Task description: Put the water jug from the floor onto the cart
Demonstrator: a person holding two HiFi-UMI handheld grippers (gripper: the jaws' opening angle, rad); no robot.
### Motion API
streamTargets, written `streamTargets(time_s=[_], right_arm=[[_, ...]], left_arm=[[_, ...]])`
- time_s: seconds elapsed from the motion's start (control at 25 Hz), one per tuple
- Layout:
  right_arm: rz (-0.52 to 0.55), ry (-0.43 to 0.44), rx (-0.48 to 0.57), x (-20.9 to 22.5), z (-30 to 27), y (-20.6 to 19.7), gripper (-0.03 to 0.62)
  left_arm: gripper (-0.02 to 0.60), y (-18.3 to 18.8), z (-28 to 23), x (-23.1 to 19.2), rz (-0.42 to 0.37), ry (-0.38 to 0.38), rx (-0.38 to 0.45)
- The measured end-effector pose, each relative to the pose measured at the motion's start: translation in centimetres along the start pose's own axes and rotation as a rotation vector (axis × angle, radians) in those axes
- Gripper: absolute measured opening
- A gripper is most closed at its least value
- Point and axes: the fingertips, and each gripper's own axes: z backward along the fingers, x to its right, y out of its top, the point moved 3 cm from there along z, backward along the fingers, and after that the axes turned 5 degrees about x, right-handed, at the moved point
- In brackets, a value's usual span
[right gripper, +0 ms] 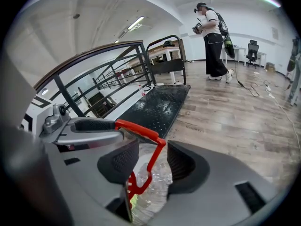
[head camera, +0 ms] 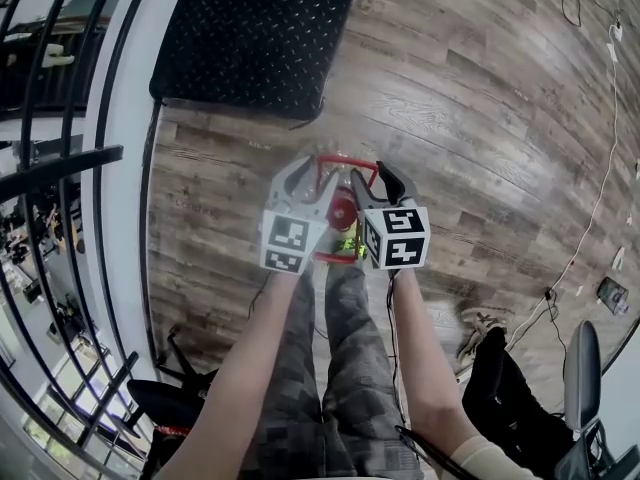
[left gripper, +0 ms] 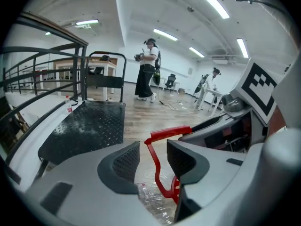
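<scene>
Water jug [right gripper: 157, 185] remains off the cart [head camera: 255, 38] — left gripper [left gripper: 153, 160] and right gripper [right gripper: 153, 160] keep fingers [left gripper: 126, 160] apart around its red handle [left gripper: 157, 173], unclamped; lifting remains.

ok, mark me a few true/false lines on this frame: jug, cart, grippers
1. The jug sits on the cart. False: it stands on the floor, short of the cart.
2. The jug's red handle runs between the left gripper's jaws. True.
3. The right gripper is shut and empty. False: its jaws stand apart with the handle between them.
4. The cart's deck is black tread plate. True.
</scene>
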Motion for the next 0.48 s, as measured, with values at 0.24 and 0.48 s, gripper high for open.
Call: streamTargets(time_s=[0.24, 0.48], right_arm=[[-0.001, -0.009, 0.006, 0.1, -0.6, -0.2, 0.175], [0.02, -0.004, 0.029, -0.3, -0.6, 0.4, 0.098]], left_arm=[[0.156, -1.0, -1.7, -0.9, 0.028, -0.013, -0.038], [0.15, -0.7, -1.9, -0.6, 0.032, -0.031, -0.031]])
